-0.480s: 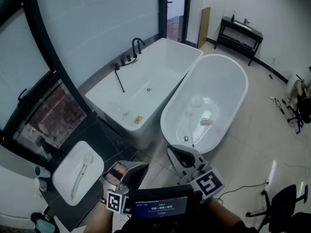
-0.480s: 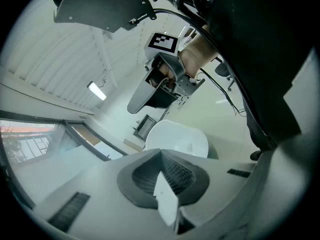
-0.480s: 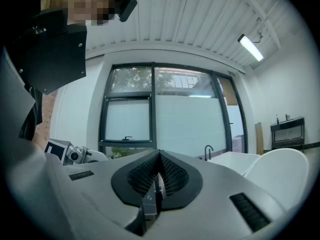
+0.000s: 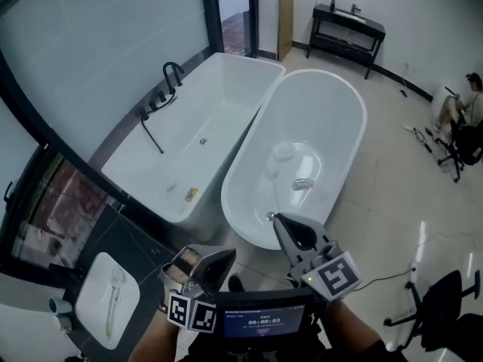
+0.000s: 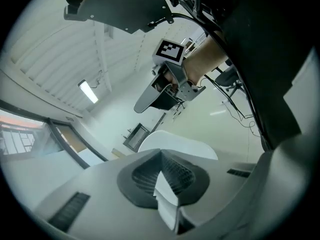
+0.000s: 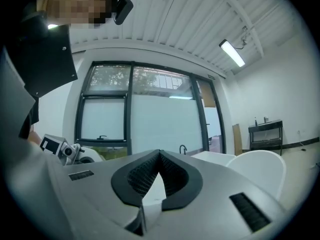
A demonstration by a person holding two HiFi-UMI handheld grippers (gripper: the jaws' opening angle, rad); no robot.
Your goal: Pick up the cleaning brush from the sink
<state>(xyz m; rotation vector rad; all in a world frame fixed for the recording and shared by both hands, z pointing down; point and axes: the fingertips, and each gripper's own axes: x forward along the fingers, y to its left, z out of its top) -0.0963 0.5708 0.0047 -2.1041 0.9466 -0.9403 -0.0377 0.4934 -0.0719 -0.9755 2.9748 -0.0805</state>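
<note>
Both handheld claws are clenched and empty at the near edge, the left gripper (image 4: pixel 220 259) and right gripper (image 4: pixel 285 223) raised side by side above a small screen (image 4: pixel 260 323). To the near left, well apart from both, the white cleaning brush (image 4: pixel 112 302) lies lengthwise in the white sink (image 4: pixel 90 300) set in a dark counter (image 4: pixel 151 251). Beyond the grippers an oval bathtub (image 4: pixel 332 119) stands just beside a rectangular bathtub (image 4: pixel 226 89) with a black faucet (image 4: pixel 172 72). A black console table (image 4: pixel 347 25) lines the far wall.
</note>
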